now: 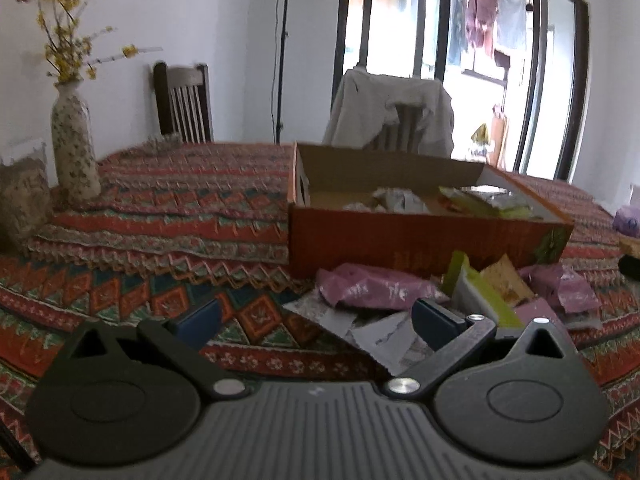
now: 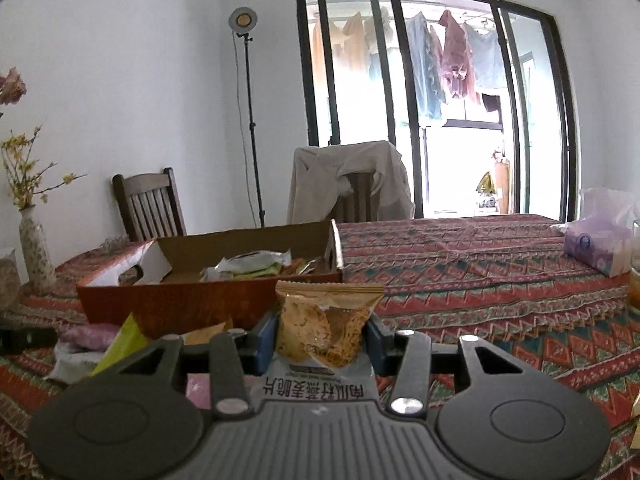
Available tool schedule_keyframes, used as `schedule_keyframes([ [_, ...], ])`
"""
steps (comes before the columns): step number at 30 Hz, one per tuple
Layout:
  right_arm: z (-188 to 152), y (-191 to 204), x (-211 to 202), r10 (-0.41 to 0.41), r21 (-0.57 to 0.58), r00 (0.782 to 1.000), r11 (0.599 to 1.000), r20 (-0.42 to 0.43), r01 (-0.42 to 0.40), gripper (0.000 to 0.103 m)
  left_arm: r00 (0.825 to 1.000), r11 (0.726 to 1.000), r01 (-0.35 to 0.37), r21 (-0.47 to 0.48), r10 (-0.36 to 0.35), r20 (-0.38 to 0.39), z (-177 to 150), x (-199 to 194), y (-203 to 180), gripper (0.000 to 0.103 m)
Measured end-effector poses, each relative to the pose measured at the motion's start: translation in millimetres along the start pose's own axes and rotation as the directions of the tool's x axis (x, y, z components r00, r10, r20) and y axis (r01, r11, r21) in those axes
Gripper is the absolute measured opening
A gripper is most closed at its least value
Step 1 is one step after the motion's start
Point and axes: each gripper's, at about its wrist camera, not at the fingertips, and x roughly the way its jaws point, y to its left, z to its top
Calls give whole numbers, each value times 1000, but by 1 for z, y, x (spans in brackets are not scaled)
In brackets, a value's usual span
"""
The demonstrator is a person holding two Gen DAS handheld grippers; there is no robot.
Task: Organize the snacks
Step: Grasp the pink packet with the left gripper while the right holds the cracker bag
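An open orange cardboard box (image 1: pixel 420 240) sits on the patterned tablecloth, holding several snack packets (image 1: pixel 484 200). In front of it lies a loose pile: a pink packet (image 1: pixel 372 288), a green-and-white packet (image 1: pixel 476 292) and a grey packet (image 1: pixel 360 324). My left gripper (image 1: pixel 316 320) hovers open just before this pile, nothing between its blue pads. In the right wrist view my right gripper (image 2: pixel 320 338) is shut on a clear packet of golden crisps (image 2: pixel 324 320), held upright in front of the box (image 2: pixel 180 300).
A patterned vase with yellow flowers (image 1: pixel 74 144) stands at the left. Two chairs (image 2: pixel 148 204) are behind the table, one draped with a pale jacket (image 2: pixel 348 180). A purple tissue pack (image 2: pixel 596 248) lies at the right. A light stand (image 2: pixel 250 120) is by the wall.
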Motion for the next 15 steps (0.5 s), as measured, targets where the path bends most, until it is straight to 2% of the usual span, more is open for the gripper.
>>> schedule_keyframes([
  [8,-1,-8,7,-13,19,1000,1000,-6,13,45,997,1000,2,24,-1,-75,10,28,-11,103],
  [15,-5,-13,13,-15,33,1000,999,-19,16,45,995,998,13,56,-7,-100,25,42,-26,103],
])
